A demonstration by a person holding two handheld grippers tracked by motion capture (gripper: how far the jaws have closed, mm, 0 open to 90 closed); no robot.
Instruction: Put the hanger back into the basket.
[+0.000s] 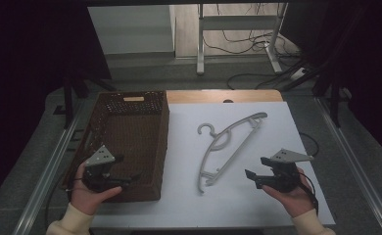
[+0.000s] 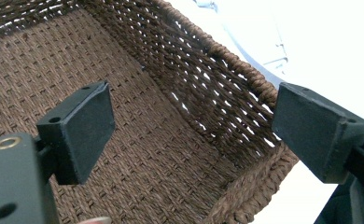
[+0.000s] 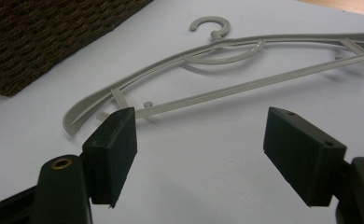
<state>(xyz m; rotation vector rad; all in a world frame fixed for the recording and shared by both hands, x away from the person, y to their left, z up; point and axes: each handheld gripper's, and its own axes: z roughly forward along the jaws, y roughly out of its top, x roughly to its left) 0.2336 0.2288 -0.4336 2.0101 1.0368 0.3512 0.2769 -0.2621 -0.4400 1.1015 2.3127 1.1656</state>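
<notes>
A grey plastic hanger [image 1: 228, 147] lies flat on the white sheet covering the surface [image 1: 257, 205], a little right of the middle of the high view, its hook toward the upper left and its long bar running down to the lower left. To its left stands a brown woven basket [image 1: 125, 142], filling the left half of the sheet, with nothing visible inside it.

At the lower right of the high view the right tool [image 1: 255, 177] rests in the person's right hand [image 1: 292, 193], just beside the lower end of the hanger but apart from it. In the right gripper view its jaws stand spread with bare sheet between them, and the hanger [image 3: 208, 74] stretches across the upper part of that frame, just beyond the jaw tips; nothing is grasped.

At the lower left of the high view the left tool [image 1: 125, 182] sits in the left hand [image 1: 88, 193], over the near end of the basket. The left gripper view shows its jaws released and wide apart, pointing down into the basket [image 2: 171, 140], with the woven floor and the rim's corner between them
</notes>
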